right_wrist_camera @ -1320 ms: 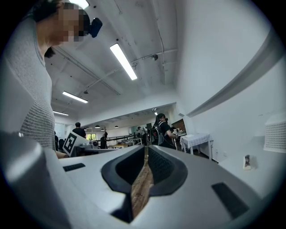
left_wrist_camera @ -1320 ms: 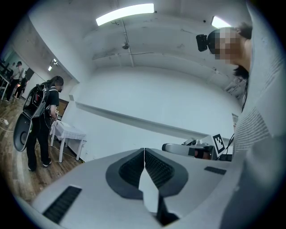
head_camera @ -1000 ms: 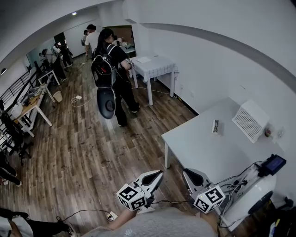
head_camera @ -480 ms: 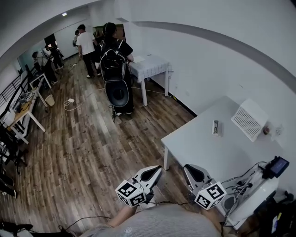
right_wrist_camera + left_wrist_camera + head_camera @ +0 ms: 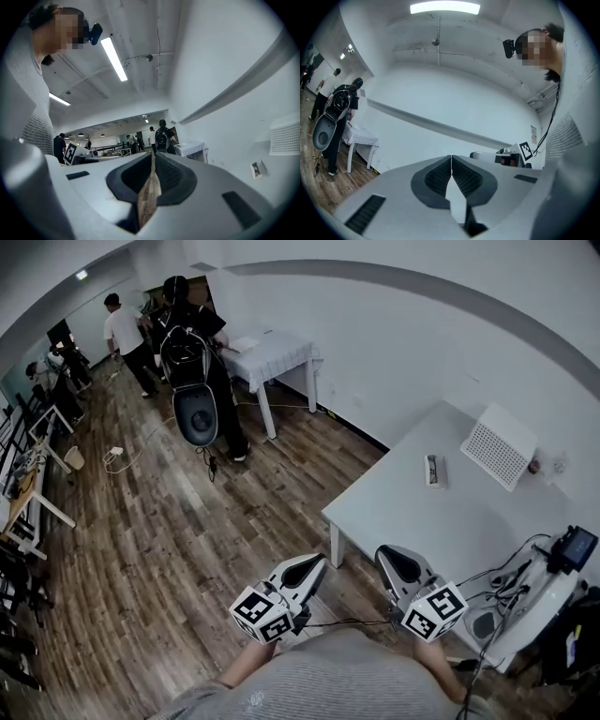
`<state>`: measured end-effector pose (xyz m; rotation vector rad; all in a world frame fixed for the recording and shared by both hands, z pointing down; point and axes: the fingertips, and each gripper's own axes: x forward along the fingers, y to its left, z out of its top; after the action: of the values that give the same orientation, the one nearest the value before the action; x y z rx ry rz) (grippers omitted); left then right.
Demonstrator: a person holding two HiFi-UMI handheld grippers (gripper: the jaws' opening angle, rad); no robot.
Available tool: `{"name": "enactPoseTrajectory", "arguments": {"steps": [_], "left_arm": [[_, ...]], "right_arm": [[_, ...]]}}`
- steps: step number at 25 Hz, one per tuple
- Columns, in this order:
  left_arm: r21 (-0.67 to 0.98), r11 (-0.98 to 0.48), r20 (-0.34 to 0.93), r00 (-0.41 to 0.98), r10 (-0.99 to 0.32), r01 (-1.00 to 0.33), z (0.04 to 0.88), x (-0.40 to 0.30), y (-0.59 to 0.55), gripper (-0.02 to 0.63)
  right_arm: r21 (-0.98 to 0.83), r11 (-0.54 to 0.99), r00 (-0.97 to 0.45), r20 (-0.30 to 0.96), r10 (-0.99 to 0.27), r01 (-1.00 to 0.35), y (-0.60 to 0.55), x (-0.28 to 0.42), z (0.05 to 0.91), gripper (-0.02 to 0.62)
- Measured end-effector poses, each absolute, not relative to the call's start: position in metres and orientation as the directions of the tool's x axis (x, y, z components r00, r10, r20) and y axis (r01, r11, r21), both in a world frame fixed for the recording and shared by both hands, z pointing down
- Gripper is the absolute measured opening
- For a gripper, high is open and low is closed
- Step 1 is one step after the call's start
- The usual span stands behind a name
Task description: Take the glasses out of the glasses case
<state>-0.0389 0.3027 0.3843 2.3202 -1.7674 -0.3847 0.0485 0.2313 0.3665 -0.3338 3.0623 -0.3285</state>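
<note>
- Left gripper (image 5: 317, 562): held level over the wooden floor (image 5: 169, 540), just off the near edge of the white table (image 5: 422, 521). Jaws pressed together, nothing between them.
- Right gripper (image 5: 384, 552): held level at the table's near edge, beside the left gripper. Jaws pressed together, nothing gripped.
- Glasses case (image 5: 432, 470): lies on the table toward its far side, well apart from both grippers and near a perforated white box (image 5: 497, 448). It is too small to tell whether it is open.
- White device with cables (image 5: 534, 601): at the table's near right corner.
- Person with a backpack (image 5: 192, 362): stands well beyond the table's far left end.
</note>
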Motion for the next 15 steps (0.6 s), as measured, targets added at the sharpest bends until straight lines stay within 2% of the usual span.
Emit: {"name": "enactPoseTrajectory", "arguments": {"steps": [10,15], "left_arm": [[0.334,-0.336,-0.056,0.338,-0.94,-0.88,0.397,-0.065,0.255,0.014],[0.299,-0.389,-0.064,0.389,-0.919,-0.871,0.392,-0.074,0.201,0.014]], "right_arm": [[-0.224,0.922,-0.946,0.007,-0.323,-0.316,0.183,0.026,0.38,0.017],[-0.231,0.925,-0.95,-0.011,-0.314,-0.303,0.134,0.002,0.382,0.017]]}}
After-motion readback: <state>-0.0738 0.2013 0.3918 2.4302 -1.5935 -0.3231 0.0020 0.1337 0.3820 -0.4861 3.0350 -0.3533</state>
